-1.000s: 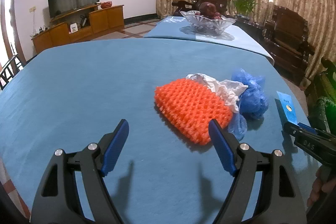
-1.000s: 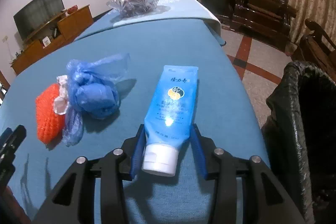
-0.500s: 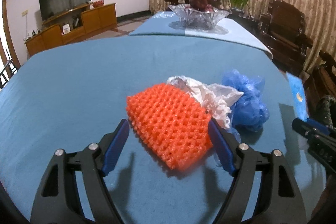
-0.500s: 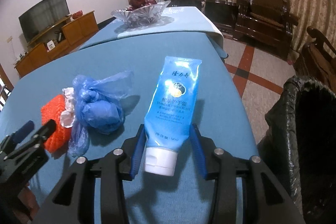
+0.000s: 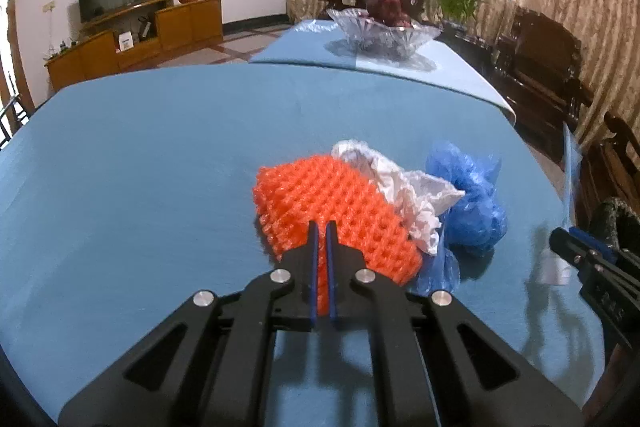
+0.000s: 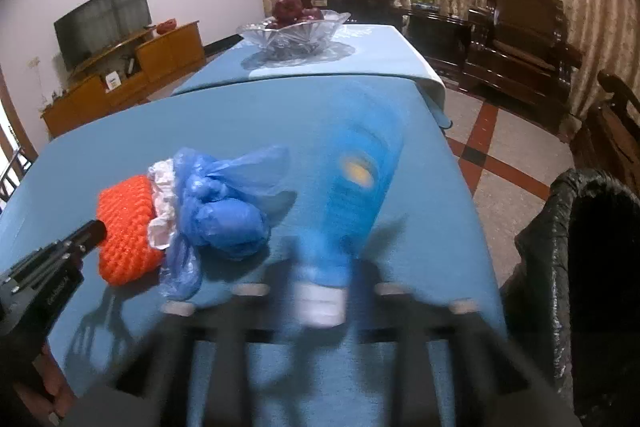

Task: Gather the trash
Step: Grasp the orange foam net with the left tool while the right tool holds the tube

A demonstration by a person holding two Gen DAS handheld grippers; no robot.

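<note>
An orange foam net (image 5: 320, 195) lies on the blue tablecloth (image 5: 140, 155), and my left gripper (image 5: 320, 227) is shut on its near end, with orange showing between the pads. Against the net's right side sit a crumpled white wrapper (image 5: 400, 183) and a blue plastic bag (image 5: 472, 203). In the blurred right wrist view my right gripper (image 6: 323, 267) holds a blue tube (image 6: 356, 187) just above its white cap. Its jaws are closing on the tube, which tilts up off the cloth. The net (image 6: 128, 227) and bag (image 6: 224, 215) lie left of it.
A bin with a black liner (image 6: 580, 267) stands off the table's right edge. A glass fruit bowl (image 5: 384, 31) sits on the far table. Dark wooden chairs (image 6: 520, 43) line the right wall, and a TV cabinet (image 5: 132, 43) stands at the far left.
My left gripper moved forward over the orange net and shut on it. My right gripper's jaws narrowed on the tube, which rose and tilted. The right wrist view turned blurry.
</note>
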